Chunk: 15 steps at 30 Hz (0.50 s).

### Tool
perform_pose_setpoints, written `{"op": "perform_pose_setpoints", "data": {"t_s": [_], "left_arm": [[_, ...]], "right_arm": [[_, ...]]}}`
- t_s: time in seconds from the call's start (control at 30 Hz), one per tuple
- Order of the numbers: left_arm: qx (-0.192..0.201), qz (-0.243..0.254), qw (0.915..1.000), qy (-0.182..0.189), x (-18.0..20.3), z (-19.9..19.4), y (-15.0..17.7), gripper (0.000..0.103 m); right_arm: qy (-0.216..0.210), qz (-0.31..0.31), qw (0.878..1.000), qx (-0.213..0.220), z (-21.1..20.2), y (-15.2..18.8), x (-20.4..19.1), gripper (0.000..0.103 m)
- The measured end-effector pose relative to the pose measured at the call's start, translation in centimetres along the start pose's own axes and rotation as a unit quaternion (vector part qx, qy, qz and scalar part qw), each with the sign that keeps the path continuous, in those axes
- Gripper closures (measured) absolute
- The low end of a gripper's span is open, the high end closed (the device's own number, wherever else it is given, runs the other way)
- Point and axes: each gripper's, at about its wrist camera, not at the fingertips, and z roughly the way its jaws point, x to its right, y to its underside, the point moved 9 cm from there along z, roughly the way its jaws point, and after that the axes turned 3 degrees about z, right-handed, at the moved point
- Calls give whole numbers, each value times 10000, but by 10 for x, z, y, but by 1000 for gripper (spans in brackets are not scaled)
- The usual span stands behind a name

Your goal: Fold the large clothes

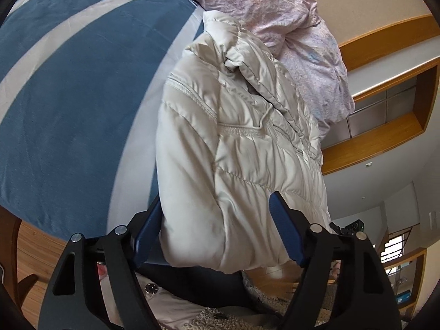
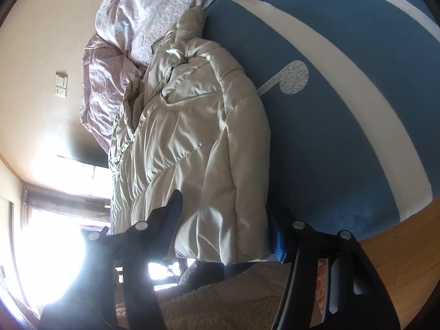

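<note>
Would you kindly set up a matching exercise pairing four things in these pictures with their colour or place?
Things:
1. puffer jacket
2. bedspread
3. quilt
4. left gripper

Descriptions:
A. pink, crumpled beyond the collar
B. blue with broad white stripes
C. cream, lying on the bed
D. jaws either side of the jacket's near edge

Pairs: 1-C, 2-B, 3-A, 4-D
</note>
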Motion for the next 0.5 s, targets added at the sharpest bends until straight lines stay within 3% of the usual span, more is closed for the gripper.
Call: {"op": "perform_pose_setpoints", "data": {"t_s": [0.2,0.3,0.33,0.47,0.5], "left_arm": [[8,-4,10000,74,2,2,2,29],[10,9,10000,10,1,2,3,35],[2,-10,10000,-4,0,3,4,41],[17,-5,9997,-249,-4,4,6,64],[20,-5,9996,-272,-5,4,6,72]], "right_arm": [[82,-246,9996,-127,3,6,-4,50],[95,-329,9993,-146,5,9,-7,50],[107,-347,9992,-142,5,9,-8,51],[252,-340,9991,-88,8,11,-9,78],[226,-310,9993,-37,6,11,-10,79]]}}
